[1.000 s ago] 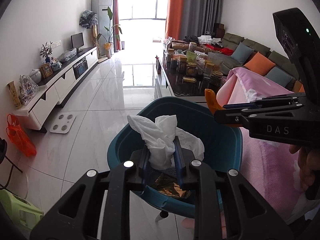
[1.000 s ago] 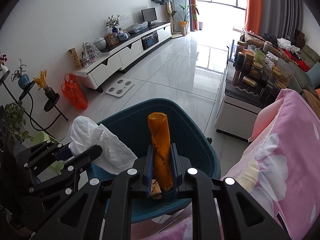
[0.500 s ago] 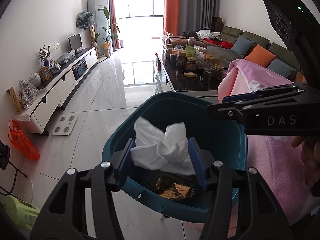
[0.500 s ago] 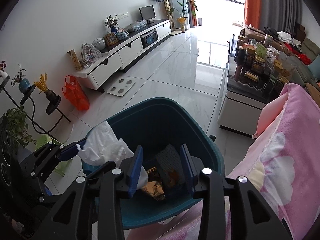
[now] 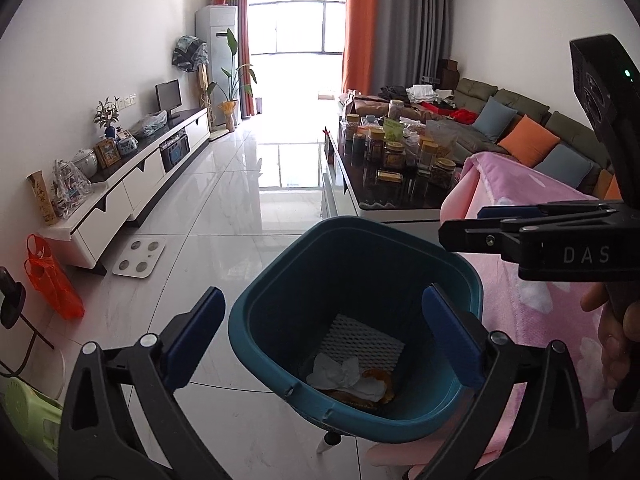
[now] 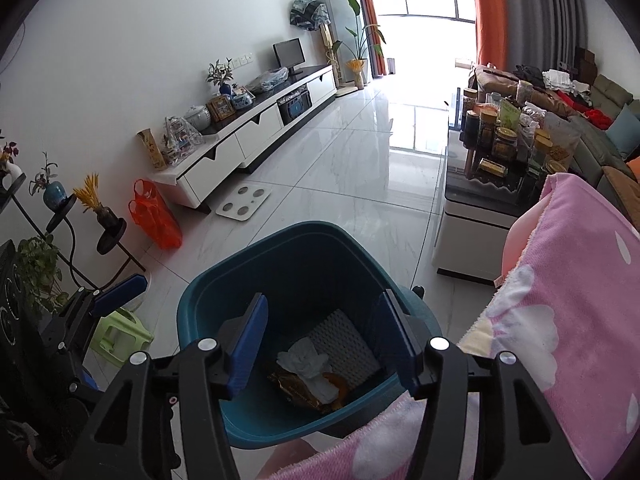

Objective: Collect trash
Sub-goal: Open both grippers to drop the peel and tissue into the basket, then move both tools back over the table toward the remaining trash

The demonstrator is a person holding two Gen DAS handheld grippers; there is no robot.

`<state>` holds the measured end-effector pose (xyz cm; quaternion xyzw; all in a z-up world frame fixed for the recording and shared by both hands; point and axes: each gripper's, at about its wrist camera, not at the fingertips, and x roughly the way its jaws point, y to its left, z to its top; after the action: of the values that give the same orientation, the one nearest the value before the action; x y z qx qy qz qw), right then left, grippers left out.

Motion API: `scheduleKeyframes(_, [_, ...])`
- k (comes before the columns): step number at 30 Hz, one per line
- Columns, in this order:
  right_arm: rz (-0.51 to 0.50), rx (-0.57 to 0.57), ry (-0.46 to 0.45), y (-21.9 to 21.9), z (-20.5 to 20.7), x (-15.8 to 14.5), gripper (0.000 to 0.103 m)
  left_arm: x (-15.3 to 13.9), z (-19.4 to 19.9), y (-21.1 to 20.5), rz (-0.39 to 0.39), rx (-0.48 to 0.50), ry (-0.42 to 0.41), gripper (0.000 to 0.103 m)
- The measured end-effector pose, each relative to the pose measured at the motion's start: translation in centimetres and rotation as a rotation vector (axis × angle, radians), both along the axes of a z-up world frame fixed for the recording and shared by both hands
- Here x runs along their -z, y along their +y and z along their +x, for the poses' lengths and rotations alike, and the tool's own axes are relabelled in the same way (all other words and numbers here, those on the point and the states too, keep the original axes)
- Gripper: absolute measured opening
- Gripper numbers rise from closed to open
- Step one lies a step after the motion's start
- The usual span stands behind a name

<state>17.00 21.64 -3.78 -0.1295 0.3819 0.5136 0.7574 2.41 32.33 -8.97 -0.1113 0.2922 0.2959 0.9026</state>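
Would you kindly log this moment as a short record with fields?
bin: teal bin on the tiled floor, beside a pink blanket
contents: crumpled tissue, orange peel, brown wrapper, white mesh pad
left tool: over the bin, jaws opening, nothing between them
right tool: over the bin, jaws opening, nothing between them
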Motion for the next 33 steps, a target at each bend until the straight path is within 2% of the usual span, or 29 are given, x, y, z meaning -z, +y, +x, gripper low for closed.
scheduleKeyframes(5, [0.076, 0.020, -0.035, -2.4, -0.5, -1.6, 0.080, -2.1, -2.1, -0.9, 0.044, -0.043, -0.064, 0.097])
scheduleKeyframes(8, [0.113, 0.037, -0.055, -4.1, -0.8, -2.4, 0.083, -3.2, -2.8, -1.4, 0.046, -0.044, -0.094, 0.097])
scheduleKeyframes(11, [0.149, 0.054, -0.078, -5.8, -1.2, -3.1, 0.091, -4.1, -3.5, -2.2, 0.055, -0.047, -0.114, 0.097])
scheduleKeyframes(15, [0.192, 0.078, -0.107, -8.0, -1.9, -3.8, 0.095, -5.3, -4.2, -3.5, 0.076, -0.059, -0.139, 0.097])
scheduleKeyframes(22, [0.241, 0.141, -0.153, -12.8, -2.6, -4.7, 0.096, -7.5, -4.3, -6.5, 0.107, -0.029, -0.203, 0.097])
scheduleKeyframes(33, [0.297, 0.298, -0.220, -21.9, -3.1, -5.2, 0.096, -9.8, -1.2, -13.5, 0.111, 0.148, -0.256, 0.097])
